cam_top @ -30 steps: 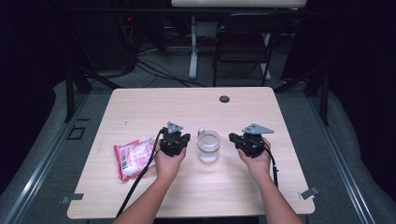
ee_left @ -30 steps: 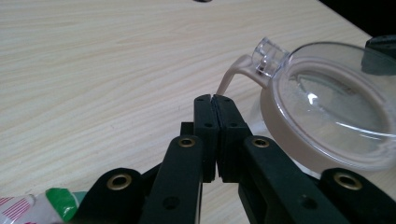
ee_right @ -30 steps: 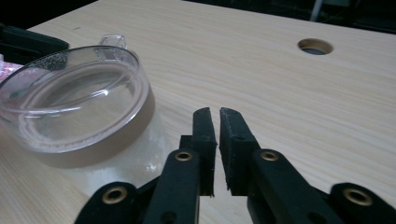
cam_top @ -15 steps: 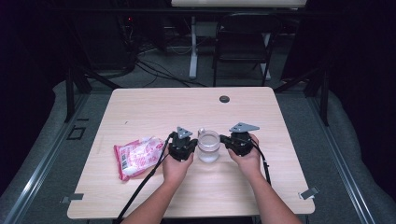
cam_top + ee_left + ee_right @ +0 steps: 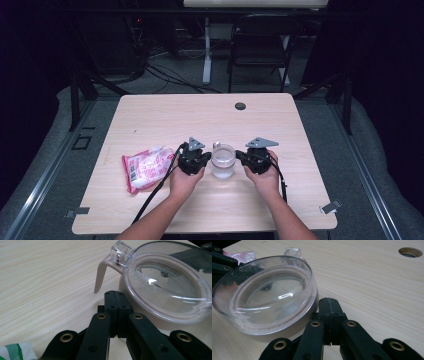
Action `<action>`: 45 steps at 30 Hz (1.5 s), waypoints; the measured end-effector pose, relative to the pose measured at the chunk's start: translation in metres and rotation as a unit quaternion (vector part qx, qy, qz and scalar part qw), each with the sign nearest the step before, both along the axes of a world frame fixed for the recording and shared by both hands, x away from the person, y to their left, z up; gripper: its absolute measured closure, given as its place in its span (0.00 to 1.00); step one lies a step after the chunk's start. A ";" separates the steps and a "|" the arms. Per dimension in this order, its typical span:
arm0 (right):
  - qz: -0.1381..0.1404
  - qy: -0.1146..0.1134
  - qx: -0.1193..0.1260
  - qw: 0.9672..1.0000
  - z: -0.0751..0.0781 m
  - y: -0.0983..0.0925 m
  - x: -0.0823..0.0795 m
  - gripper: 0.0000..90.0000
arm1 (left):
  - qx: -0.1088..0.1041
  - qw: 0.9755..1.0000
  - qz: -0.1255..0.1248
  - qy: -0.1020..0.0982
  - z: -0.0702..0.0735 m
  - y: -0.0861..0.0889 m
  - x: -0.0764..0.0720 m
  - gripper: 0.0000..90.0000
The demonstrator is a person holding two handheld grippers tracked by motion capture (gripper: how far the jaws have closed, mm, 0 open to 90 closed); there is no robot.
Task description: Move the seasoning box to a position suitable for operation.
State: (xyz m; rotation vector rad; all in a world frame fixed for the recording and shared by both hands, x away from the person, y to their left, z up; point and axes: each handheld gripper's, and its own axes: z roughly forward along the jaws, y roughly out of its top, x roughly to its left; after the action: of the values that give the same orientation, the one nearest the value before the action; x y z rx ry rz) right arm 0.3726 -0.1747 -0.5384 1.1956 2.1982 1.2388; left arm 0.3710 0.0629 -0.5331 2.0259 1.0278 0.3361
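**Both grippers clenched, flanking the lidded jug**

From the high view I see the table [image 5: 165,120] whole: the jug [image 5: 222,161] sits near its middle front, with my left gripper [image 5: 199,161] just beside it on one side and my right gripper [image 5: 250,159] just beside it on the other. A pink-and-white packet [image 5: 146,167] lies flat further left, a cable running past its edge. A round grommet hole [image 5: 240,106] sits near the far edge.

The left gripper view adds detail: clear lid [image 5: 170,282], beige handle [image 5: 101,275], hinged thumb tab. Jaws pressed together, empty, tips close to the jug's wall; contact I cannot tell.

The right gripper view shows the jug's opposite flank; jaws likewise closed on nothing.

Both forearms come in from the near edge, hands wrapped over the gripper bodies, angled inward toward the jug.

Packet print is too small to read.
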 end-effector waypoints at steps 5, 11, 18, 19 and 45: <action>0.007 0.001 -0.016 1.000 0.004 0.005 -0.028 1.00 | -0.005 0.999 -0.044 0.004 0.002 0.010 -0.013 1.00; 0.037 -0.001 -0.051 0.998 0.009 0.012 -0.060 1.00 | -0.033 0.997 -0.073 -0.002 0.002 0.017 -0.028 1.00; 0.061 0.004 -0.083 0.995 0.010 0.023 -0.080 0.94 | 0.012 0.993 -0.113 -0.041 0.006 0.009 -0.040 1.00; 0.060 0.005 -0.092 0.994 0.010 0.023 -0.082 0.94 | 0.022 0.993 -0.114 -0.038 0.008 0.011 -0.042 0.99; 0.081 0.017 -0.067 0.994 0.006 0.021 -0.074 0.90 | -0.029 0.989 -0.141 -0.039 0.002 0.051 -0.115 0.49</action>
State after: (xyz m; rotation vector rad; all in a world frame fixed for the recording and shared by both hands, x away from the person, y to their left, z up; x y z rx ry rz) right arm 0.2989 -0.1534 -0.5321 1.0090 2.4022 1.1164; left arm 0.2556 0.1135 -0.5307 2.0558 0.6826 0.2303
